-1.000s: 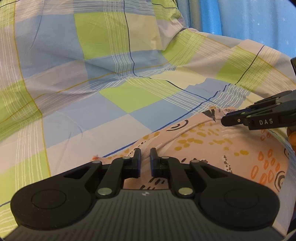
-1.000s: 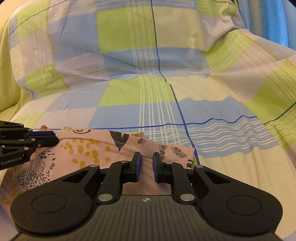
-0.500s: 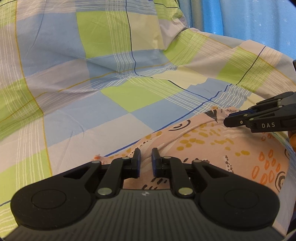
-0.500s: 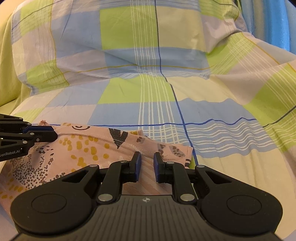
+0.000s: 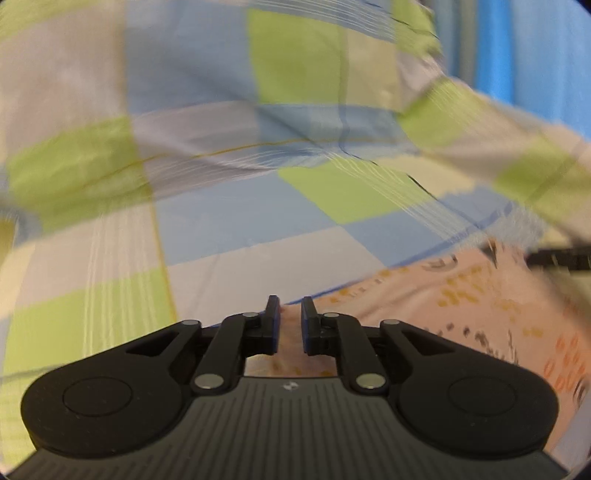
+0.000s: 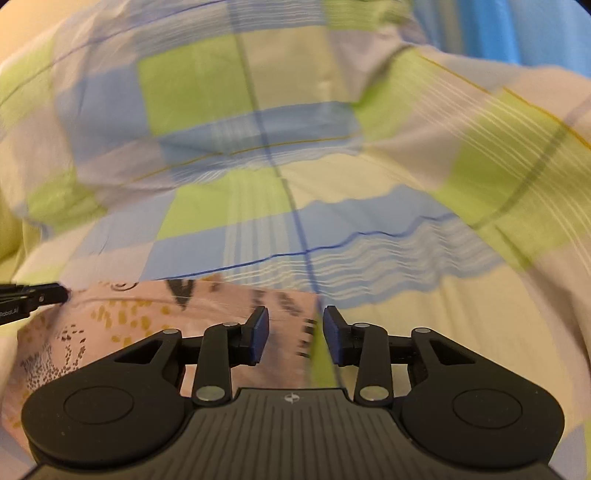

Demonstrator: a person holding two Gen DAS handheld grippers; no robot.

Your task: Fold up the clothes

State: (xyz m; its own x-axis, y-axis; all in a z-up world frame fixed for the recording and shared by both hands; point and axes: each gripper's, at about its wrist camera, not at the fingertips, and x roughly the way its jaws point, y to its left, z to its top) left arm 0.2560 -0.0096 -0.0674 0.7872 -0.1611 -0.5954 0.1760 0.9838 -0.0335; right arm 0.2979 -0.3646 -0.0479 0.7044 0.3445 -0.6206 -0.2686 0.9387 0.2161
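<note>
A pink garment (image 5: 461,295) printed with orange and black marks lies on the checked bedsheet (image 5: 258,221). In the left wrist view my left gripper (image 5: 289,314) sits at the garment's left corner, its jaws nearly together with pink cloth between them. The right gripper's fingers (image 5: 561,258) show blurred at the far right. In the right wrist view my right gripper (image 6: 296,325) is open over the right edge of the garment (image 6: 147,317), with nothing clamped. The left gripper's fingers (image 6: 33,297) touch the garment's far left corner. Both views are motion-blurred.
The blue, green and cream checked sheet (image 6: 369,221) rises into a mound behind the garment. A blue curtain (image 5: 535,55) hangs at the back right, also in the right wrist view (image 6: 517,29).
My right gripper's jaws have spread apart and let go of the garment's edge. Both cameras have swung, blurring the views. The left gripper's jaws stay nearly together.
</note>
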